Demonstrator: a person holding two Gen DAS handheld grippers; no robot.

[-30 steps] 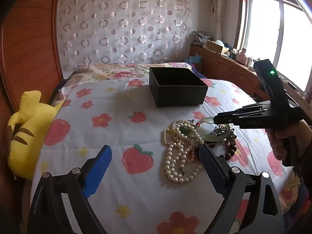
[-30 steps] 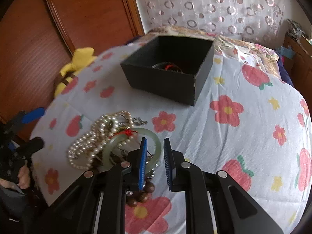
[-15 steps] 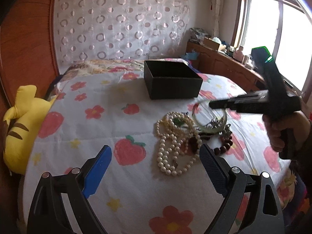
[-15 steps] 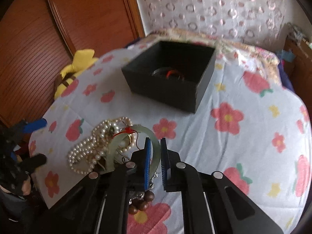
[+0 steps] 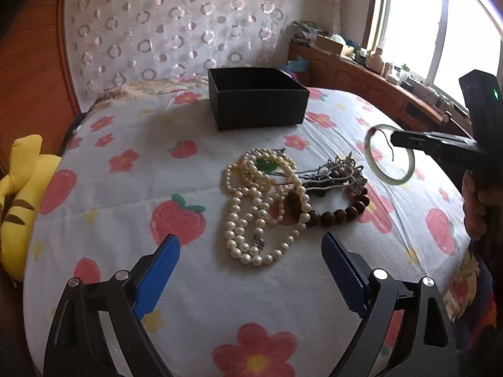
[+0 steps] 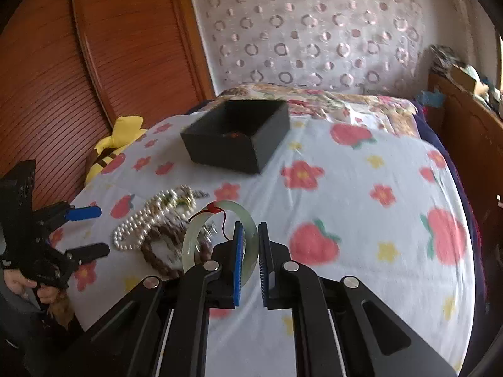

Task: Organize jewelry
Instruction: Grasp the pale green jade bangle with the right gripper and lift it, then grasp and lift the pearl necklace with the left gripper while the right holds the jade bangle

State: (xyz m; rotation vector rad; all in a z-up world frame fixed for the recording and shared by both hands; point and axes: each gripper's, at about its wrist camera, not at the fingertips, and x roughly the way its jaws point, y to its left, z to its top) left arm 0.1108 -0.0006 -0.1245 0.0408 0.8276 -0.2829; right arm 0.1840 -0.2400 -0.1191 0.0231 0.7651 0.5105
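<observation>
My right gripper is shut on a pale green jade bangle with a red cord and holds it in the air above the bed; it also shows in the left wrist view with the bangle. A pile of jewelry lies on the bedspread: pearl necklaces, a dark wooden bead bracelet and tangled cords. An open black box stands farther back; something dark with red lies inside it. My left gripper is open and empty, just in front of the pearls.
A yellow plush toy lies at the bed's left edge by the wooden headboard panel. A wooden cabinet with clutter runs under the window at right. The floral bedspread stretches to the right of the box.
My right gripper closed on the jade bangle and lifted it off the pile, up and toward the right. My left gripper stayed open and shifted slightly.
</observation>
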